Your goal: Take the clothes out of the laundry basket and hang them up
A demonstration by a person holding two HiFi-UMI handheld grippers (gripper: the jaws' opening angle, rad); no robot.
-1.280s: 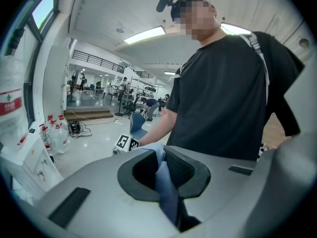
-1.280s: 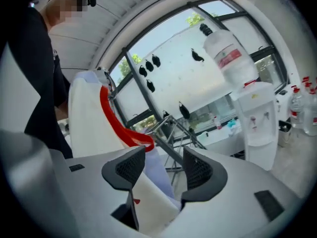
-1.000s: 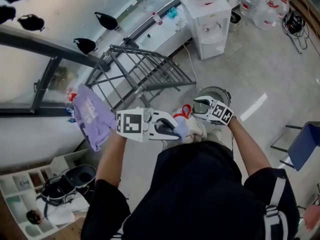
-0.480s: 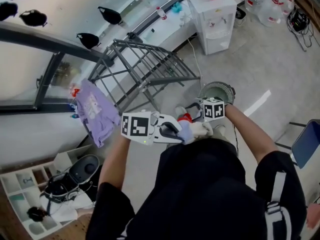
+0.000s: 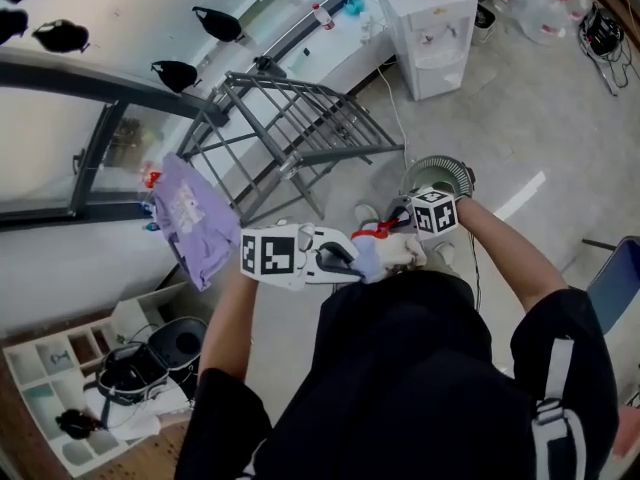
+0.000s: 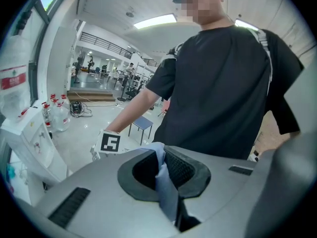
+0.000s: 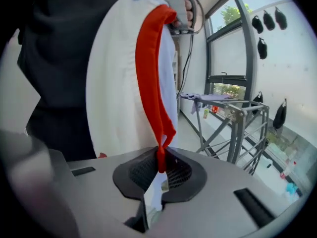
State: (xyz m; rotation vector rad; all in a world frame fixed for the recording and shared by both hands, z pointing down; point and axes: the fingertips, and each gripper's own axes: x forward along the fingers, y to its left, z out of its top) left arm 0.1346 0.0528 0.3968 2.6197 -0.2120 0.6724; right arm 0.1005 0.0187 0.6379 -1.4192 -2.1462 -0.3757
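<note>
Plainly one purple shirt [image 5: 190,220], one rack [image 5: 318,154]

My head camera looked steeply down over the person's torso [image 5: 420,368], the drying rack [image 5: 290,133] lying farther off to the left. The left gripper's [image 6: 166,172] camera sat close behind its jaws, facing back at that torso; the right gripper's [image 7: 158,170] faced away toward the far rack, which the head view shared.

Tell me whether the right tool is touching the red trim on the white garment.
Touching. The right gripper view shows the red trim pinched in the right tool, whose jaws have just closed on it.
</note>
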